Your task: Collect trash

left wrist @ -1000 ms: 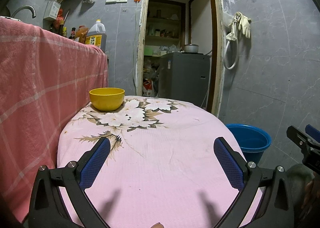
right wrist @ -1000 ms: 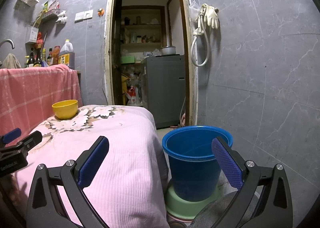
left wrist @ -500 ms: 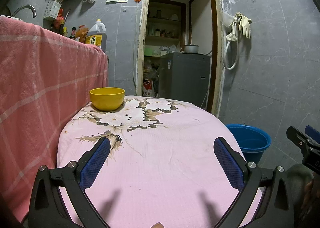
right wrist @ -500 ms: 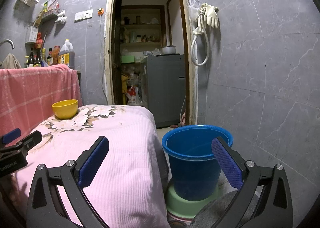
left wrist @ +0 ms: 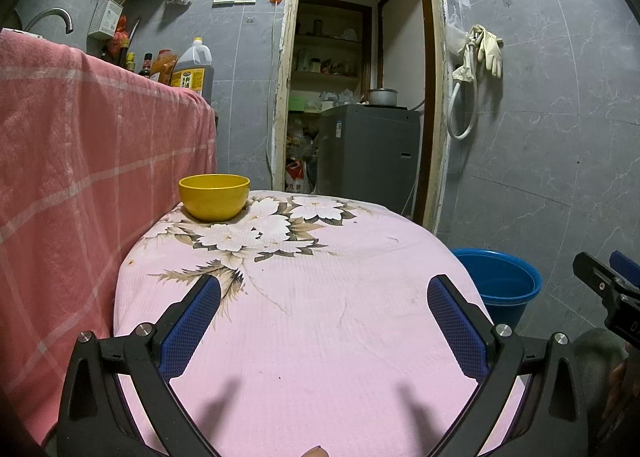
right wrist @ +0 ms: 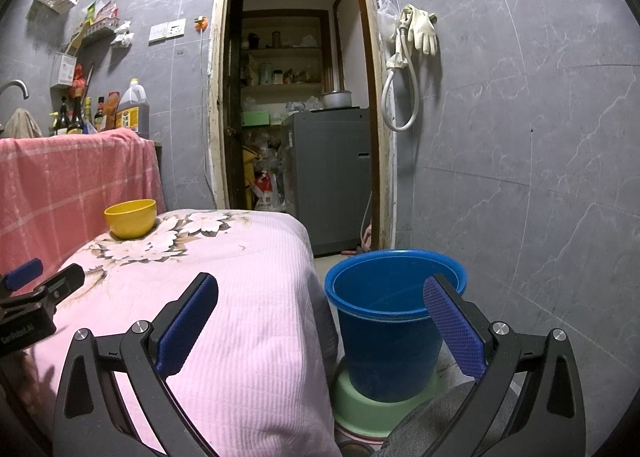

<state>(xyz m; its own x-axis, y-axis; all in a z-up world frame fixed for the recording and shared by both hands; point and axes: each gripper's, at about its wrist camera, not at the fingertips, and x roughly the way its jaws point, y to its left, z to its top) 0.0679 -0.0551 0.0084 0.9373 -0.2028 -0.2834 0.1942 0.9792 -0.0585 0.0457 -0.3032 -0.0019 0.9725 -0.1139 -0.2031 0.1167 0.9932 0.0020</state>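
A blue bucket (right wrist: pixel 394 317) stands on a green basin on the floor, right of the table; it also shows in the left wrist view (left wrist: pixel 502 285). A yellow bowl (left wrist: pixel 214 197) sits at the far left of the pink flowered tablecloth (left wrist: pixel 320 297); it also shows in the right wrist view (right wrist: pixel 130 217). My left gripper (left wrist: pixel 320 317) is open and empty over the near part of the table. My right gripper (right wrist: pixel 320 321) is open and empty, over the table's right edge beside the bucket. I see no trash on the cloth.
A counter draped in a pink checked cloth (left wrist: pixel 80 161) rises at the left, with bottles (left wrist: pixel 192 71) on top. An open doorway (left wrist: pixel 356 97) with a grey appliance is behind the table. Grey tiled wall at right holds a hose and gloves (left wrist: pixel 480 57).
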